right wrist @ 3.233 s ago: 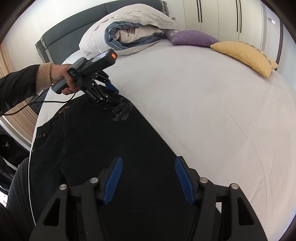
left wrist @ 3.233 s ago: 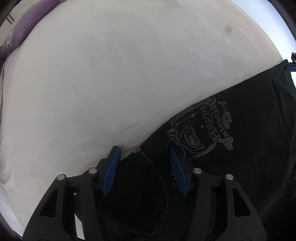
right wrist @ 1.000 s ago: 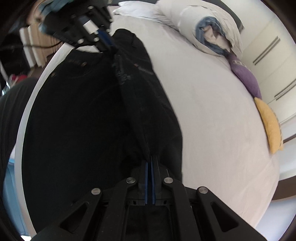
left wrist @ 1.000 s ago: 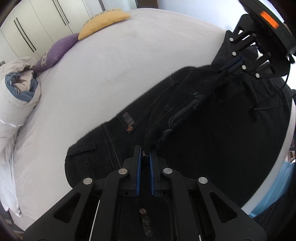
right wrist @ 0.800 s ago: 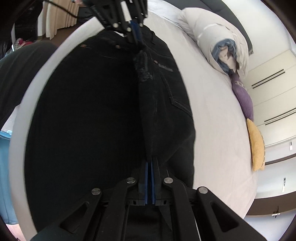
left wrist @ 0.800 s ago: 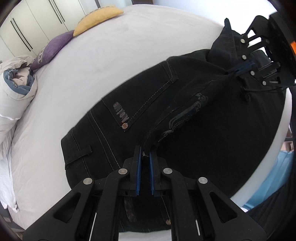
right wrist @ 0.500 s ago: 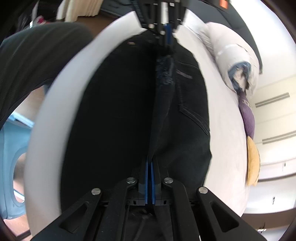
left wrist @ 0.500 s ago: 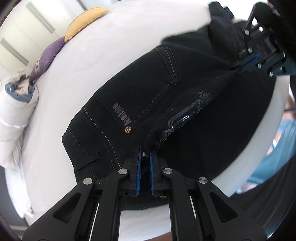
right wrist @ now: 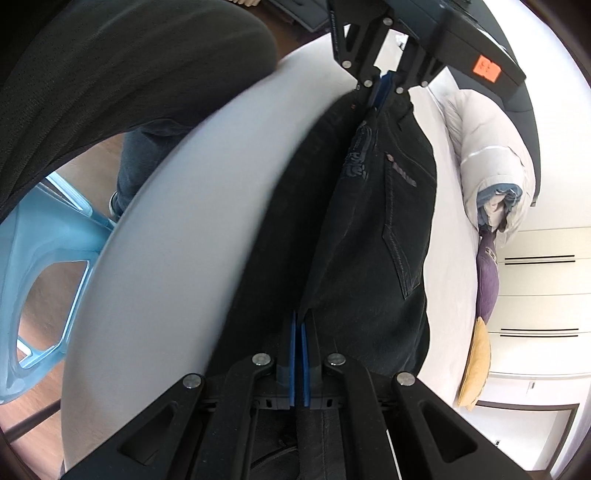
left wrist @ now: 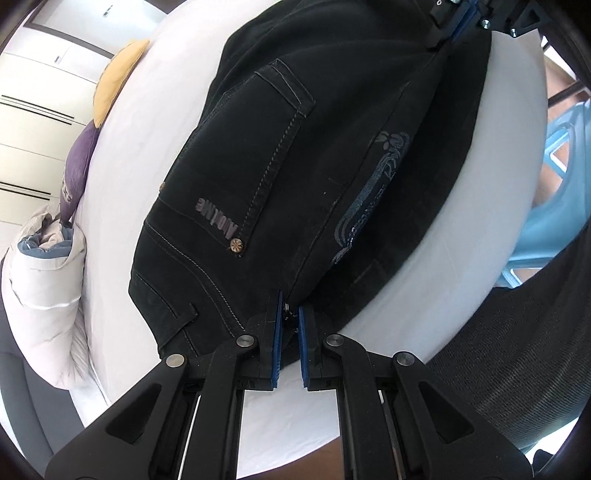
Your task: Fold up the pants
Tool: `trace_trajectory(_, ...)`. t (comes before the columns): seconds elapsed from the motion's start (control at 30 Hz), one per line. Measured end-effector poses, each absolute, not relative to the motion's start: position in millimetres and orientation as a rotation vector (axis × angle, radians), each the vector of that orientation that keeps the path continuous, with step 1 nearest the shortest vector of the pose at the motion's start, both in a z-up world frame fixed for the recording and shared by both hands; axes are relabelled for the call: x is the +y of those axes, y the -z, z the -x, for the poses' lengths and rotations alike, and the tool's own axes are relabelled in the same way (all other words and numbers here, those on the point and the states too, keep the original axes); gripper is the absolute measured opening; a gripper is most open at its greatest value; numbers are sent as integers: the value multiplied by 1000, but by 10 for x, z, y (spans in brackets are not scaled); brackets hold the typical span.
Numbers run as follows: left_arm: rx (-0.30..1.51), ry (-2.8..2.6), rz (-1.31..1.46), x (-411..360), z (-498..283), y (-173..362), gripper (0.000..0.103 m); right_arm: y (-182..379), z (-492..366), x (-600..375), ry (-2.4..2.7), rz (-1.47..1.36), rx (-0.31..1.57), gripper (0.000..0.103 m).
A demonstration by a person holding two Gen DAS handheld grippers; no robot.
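Black jeans (left wrist: 280, 155) lie folded lengthwise on the white bed (left wrist: 155, 122) near its front edge, back pocket up. My left gripper (left wrist: 288, 314) is shut on the waistband end of the jeans. My right gripper (right wrist: 300, 325) is shut on the jeans (right wrist: 369, 236) further down the leg fold. Each gripper shows in the other's view: the right one at the top of the left wrist view (left wrist: 458, 22), the left one at the top of the right wrist view (right wrist: 380, 88). The fold edge runs taut between them.
A rolled white duvet (left wrist: 40, 266), a purple cushion (left wrist: 77, 162) and a yellow cushion (left wrist: 114, 77) lie at the far side of the bed. A light blue plastic stool (right wrist: 40, 258) stands on the floor beside the bed edge. The person's dark clothing (right wrist: 110, 62) is close.
Both grippers closed on the jeans' far edge, then carried it toward the bed's front edge, folding one leg over the other. The back pocket now faces up.
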State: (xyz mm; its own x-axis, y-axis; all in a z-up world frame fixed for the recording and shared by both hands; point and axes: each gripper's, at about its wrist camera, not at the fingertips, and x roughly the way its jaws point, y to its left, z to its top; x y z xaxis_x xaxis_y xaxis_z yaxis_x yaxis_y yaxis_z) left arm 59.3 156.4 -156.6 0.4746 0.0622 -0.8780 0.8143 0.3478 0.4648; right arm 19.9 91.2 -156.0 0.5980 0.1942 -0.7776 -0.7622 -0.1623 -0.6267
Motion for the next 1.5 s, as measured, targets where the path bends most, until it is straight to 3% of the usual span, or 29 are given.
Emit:
trace_trajectory(0.47, 957, 592, -1188, 1616, -743, 1790, 8, 1714, -121, 1049, -901, 1515, 502, 4)
trace_trajectory(1.03, 977, 537, -1165, 1668, -664, 1688, 11, 1695, 57, 1059, -816, 1499, 488, 4)
trace_trajectory(1.23, 1059, 469, -1131, 1759, -721, 1731, 11, 1855, 43, 1121, -770, 1553, 498, 7)
trace_trajectory(1.43, 1126, 369, -938, 2090, -845, 1329, 12, 1800, -14, 1108, -717, 1426, 519, 8)
trace_trajectory(1.5, 1111, 318, -834, 2111, -964, 1111, 11, 1770, -28, 1106, -670, 1389, 509, 16)
